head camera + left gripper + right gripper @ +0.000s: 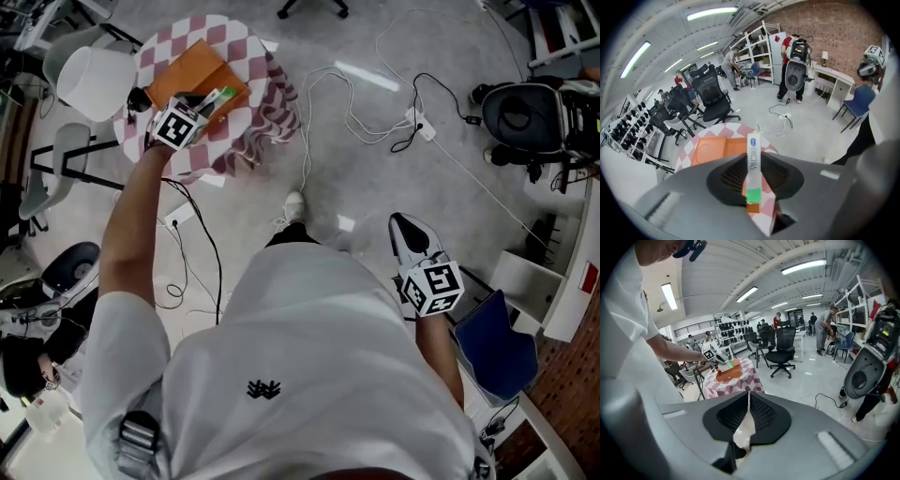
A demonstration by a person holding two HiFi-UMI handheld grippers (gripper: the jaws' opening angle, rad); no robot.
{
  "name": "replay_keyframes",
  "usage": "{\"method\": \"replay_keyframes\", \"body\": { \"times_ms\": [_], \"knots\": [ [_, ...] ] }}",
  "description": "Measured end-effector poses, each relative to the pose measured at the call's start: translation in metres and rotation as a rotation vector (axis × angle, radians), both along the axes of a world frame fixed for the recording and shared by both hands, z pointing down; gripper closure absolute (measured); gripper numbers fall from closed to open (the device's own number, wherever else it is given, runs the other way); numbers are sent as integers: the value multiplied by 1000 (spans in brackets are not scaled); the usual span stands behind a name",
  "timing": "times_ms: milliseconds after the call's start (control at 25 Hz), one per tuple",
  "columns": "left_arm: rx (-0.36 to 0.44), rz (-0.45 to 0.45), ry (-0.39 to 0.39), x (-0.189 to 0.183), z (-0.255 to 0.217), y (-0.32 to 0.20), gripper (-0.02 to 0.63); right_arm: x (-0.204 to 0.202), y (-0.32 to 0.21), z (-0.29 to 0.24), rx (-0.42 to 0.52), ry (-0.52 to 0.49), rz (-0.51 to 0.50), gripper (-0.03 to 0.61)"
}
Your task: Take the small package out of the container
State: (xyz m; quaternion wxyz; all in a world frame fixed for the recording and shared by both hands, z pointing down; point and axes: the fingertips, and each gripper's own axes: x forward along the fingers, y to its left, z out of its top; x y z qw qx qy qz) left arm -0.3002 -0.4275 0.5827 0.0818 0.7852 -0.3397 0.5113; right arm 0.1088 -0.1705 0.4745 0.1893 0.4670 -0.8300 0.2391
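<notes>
So we've got the left gripper [754, 154] clamped on the small package [752, 176], container [710, 151] just below it, right gripper [749, 394] shut, empty.

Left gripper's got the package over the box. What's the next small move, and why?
Probably carry it sideways past the box rim, toward bare cloth: the left gripper is clamped on the package, apparently clear above the box.

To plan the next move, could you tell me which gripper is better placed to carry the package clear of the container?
Left, I'd say. The left gripper clamps the package over the container; the right gripper is shut, empty and far from the table.
</notes>
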Motion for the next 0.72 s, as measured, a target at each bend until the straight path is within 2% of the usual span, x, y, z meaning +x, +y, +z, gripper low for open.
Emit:
{"method": "replay_keyframes", "body": {
  "times_ms": [320, 720],
  "knots": [
    [25, -4, 25, 28, -28, 49, 466, 18, 35, -7, 41, -9, -17, 578],
    [33, 23, 81, 101, -87, 147, 468, 41, 87, -18, 82, -52, -44, 578]
  ]
}}
